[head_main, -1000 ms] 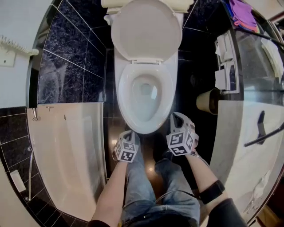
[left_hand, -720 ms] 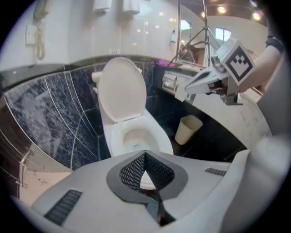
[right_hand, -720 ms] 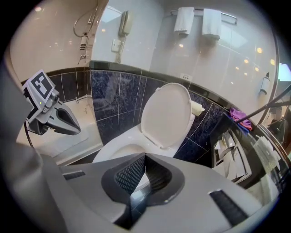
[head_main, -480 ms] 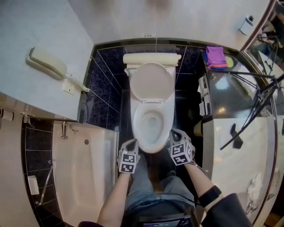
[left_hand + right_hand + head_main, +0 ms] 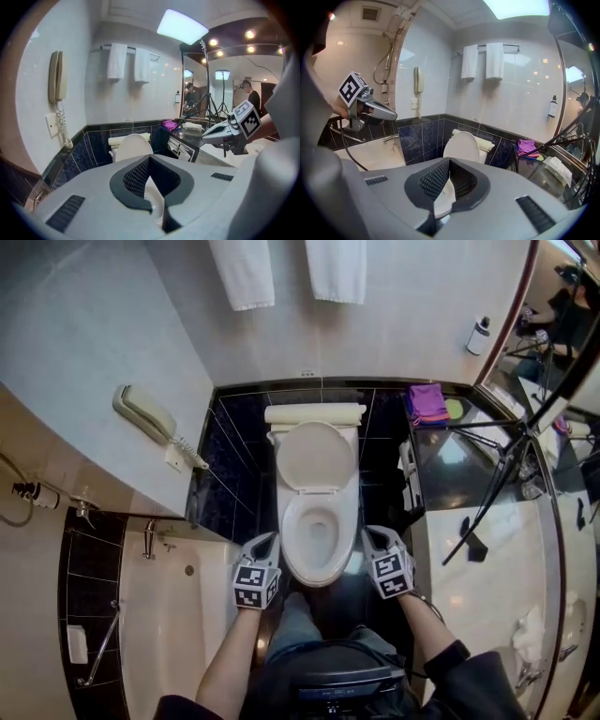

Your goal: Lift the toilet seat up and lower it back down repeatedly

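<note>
Head view, bathroom contents.
- Bathtub [image 5: 178,615]: white, left of the toilet.
- Tabletop [image 5: 487,587]: pale vanity, right side.
- Toilet [image 5: 323,573]: white, set against dark wall tiles.
- Lid [image 5: 317,457]: upright against the cistern.
- Toilet seat [image 5: 292,542]: appears to lie down on the bowl.
- Two white towels [image 5: 242,273]: hung on the far wall.
- Wall phone [image 5: 145,413]: left wall.
- Purple cloth [image 5: 428,402]: tabletop's far corner.
- Left tongs [image 5: 265,542]: pressed together, pinching nothing, just beside the bowl's front.
- Right tongs [image 5: 373,533]: likewise pressed together and empty.
</note>
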Demonstrator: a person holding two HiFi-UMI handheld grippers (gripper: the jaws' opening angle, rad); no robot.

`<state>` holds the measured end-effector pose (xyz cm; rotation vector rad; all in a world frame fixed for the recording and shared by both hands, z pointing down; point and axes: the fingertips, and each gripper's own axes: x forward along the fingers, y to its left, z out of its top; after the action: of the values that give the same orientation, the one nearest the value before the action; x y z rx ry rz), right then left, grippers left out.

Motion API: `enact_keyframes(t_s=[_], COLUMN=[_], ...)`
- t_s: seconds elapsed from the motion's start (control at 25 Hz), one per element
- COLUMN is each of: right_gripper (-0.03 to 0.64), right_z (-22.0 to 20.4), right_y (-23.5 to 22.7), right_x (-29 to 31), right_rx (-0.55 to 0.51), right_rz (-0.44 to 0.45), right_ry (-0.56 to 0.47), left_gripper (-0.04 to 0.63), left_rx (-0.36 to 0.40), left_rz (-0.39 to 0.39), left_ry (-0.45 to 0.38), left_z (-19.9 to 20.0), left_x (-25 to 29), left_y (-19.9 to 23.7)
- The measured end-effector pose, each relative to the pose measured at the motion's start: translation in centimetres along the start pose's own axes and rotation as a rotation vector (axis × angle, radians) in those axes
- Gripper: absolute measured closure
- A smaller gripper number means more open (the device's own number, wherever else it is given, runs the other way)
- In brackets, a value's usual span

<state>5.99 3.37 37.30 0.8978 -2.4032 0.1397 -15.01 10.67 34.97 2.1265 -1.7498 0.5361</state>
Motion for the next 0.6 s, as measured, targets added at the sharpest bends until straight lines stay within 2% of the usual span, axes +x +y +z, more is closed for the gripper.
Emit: enact_keyframes(t_s=[0.24,0.6], right_gripper=[0.598,0.598], right_z=[1.1,0.5], right_y=[-1.0,-0.9], right_x=[-3.1,-4.8], right_rx=[0.054,0.084], right_rz=[-0.035,-0.055], right_ry=[-0.042,-0.053], left_gripper=[0.595,0.595], left_rx=[-0.002,-0.019], left_rz=[0.002,0.036], left_ry=[-0.045,-0.062], left_z=[2.2,1.2], left_x=[-2.5,-4.7], left_y=[0.0,0.4])
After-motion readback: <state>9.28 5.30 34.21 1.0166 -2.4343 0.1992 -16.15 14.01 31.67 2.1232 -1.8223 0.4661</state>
